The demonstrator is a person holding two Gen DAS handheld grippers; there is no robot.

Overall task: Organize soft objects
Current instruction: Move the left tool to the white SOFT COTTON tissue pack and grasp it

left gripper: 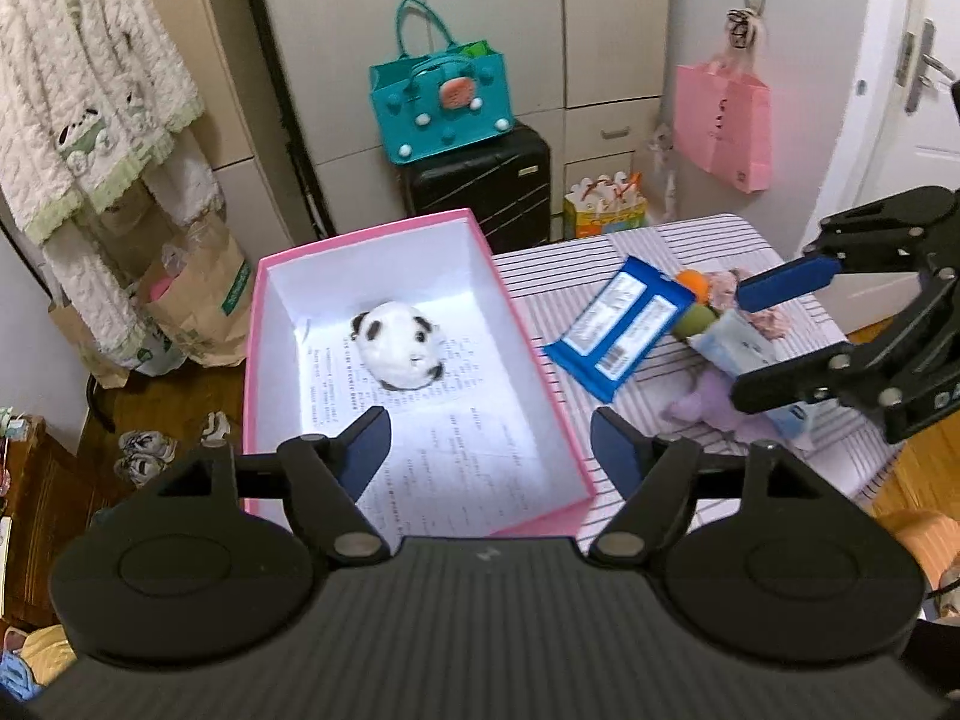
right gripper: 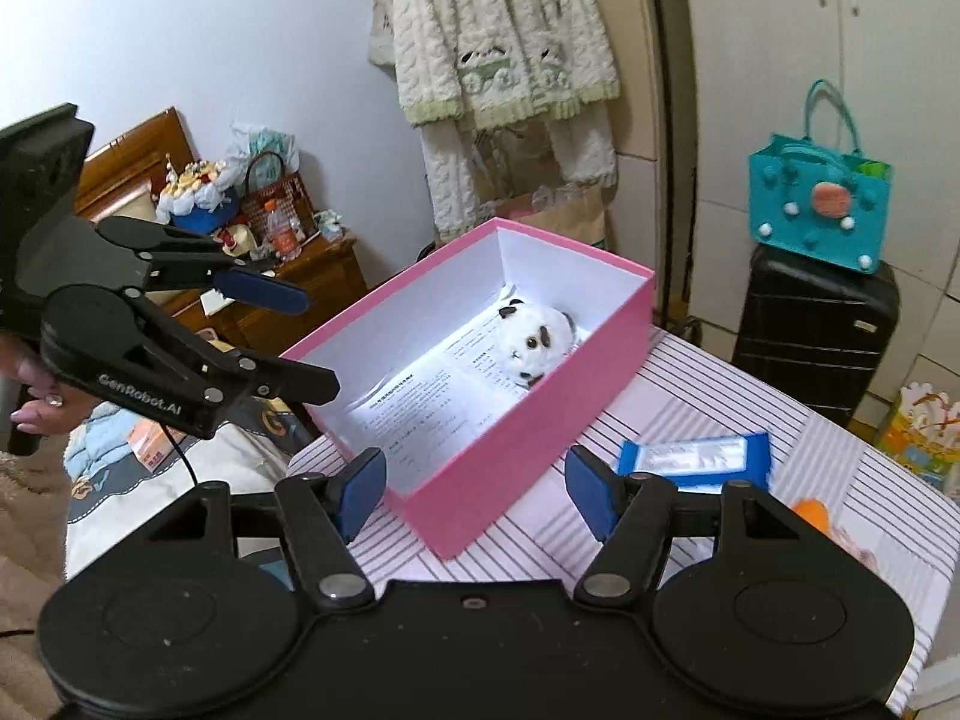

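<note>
A pink box [left gripper: 516,312] with a white inside stands on the striped table [left gripper: 540,264]. A black-and-white panda plush [left gripper: 399,354] lies in it on a printed sheet. My left gripper [left gripper: 489,444] hangs open above the box's near end, with nothing between its fingers. To the right, my right gripper [left gripper: 744,342] is open over a pile of soft things: a purple plush [left gripper: 708,402], an orange and green toy [left gripper: 696,300] and a pink plush [left gripper: 768,318]. In the right wrist view, the right gripper [right gripper: 477,480] is open and holds nothing beside the box [right gripper: 516,438]. The panda [right gripper: 534,342] and the left gripper [right gripper: 318,342] also show there.
A blue wipes pack [left gripper: 624,327] lies on the table between the box and the pile. A teal bag [left gripper: 438,102] sits on a black suitcase [left gripper: 480,180] behind the table. A pink bag [left gripper: 723,120] hangs at the right. Paper bags [left gripper: 198,300] stand on the floor.
</note>
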